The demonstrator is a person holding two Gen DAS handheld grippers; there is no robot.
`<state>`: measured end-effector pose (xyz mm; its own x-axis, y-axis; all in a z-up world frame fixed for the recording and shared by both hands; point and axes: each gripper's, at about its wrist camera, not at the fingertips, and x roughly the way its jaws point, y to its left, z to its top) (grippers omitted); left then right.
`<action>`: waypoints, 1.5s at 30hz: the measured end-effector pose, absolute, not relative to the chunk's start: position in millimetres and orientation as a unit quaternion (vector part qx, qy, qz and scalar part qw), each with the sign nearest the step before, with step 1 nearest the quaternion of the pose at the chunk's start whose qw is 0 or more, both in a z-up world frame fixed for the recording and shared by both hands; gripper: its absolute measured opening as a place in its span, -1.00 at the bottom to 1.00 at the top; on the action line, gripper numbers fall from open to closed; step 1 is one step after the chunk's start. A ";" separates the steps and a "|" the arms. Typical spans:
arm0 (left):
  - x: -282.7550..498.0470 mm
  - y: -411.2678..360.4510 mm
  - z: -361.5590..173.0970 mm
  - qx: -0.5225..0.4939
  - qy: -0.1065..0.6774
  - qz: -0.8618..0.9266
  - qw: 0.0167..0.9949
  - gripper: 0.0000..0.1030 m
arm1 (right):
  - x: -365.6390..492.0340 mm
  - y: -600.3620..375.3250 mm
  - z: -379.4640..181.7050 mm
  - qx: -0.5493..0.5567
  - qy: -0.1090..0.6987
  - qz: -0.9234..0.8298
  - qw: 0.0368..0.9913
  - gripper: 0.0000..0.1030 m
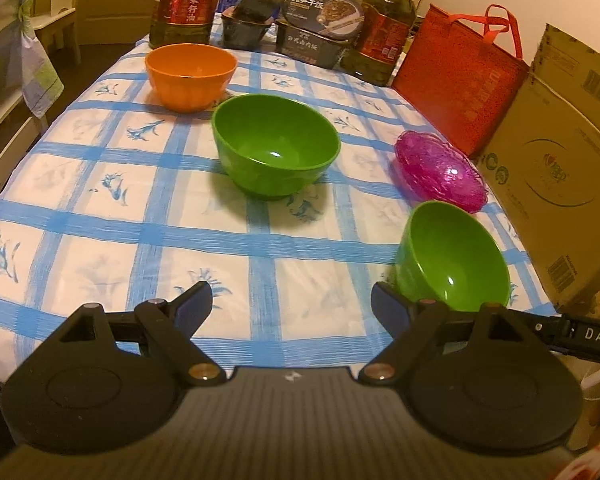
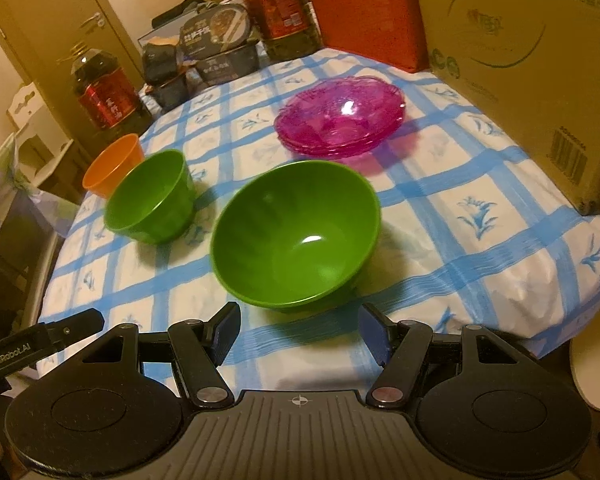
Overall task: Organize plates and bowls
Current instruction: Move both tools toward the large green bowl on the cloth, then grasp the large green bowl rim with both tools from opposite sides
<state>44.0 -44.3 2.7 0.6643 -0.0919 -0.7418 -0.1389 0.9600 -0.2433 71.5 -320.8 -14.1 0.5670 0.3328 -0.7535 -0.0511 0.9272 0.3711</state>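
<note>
Worked over a desk [image 1: 100, 216] under a blue-checked cloth, with a stack of pink plates [image 2: 340, 124] set near the cardboard box [image 2: 520, 80] and three bowls standing apart from one another. Judged the step in hand to be the approach to a bowl for nesting. Called for one jaw inside the rim and one outside, a firm pinch on the wall, a straight lift, and a level descent into the matching bowl; risked a tip if pinched too low on the sloping wall. Found the near green bowl [image 2: 296, 232] just ahead of the right hand-held gripper [image 2: 300, 314], centred on its open, empty jaws and not touching. Found the far green bowl [image 1: 276, 148] well ahead of the left hand-held gripper [image 1: 292, 296], likewise open and empty, with the orange bowl [image 1: 190, 74] beyond.
</note>
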 end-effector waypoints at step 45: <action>199.3 59.7 -18.1 -0.187 0.404 0.065 0.893 0.24 | 261.8 -182.4 -30.2 0.096 0.445 0.239 0.858 0.25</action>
<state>199.3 59.7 -18.1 0.6647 -0.0352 -0.7462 -0.2665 0.9220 -0.2810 261.8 -182.4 -30.2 0.4897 0.4959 -0.7171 -0.3248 0.8670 0.3779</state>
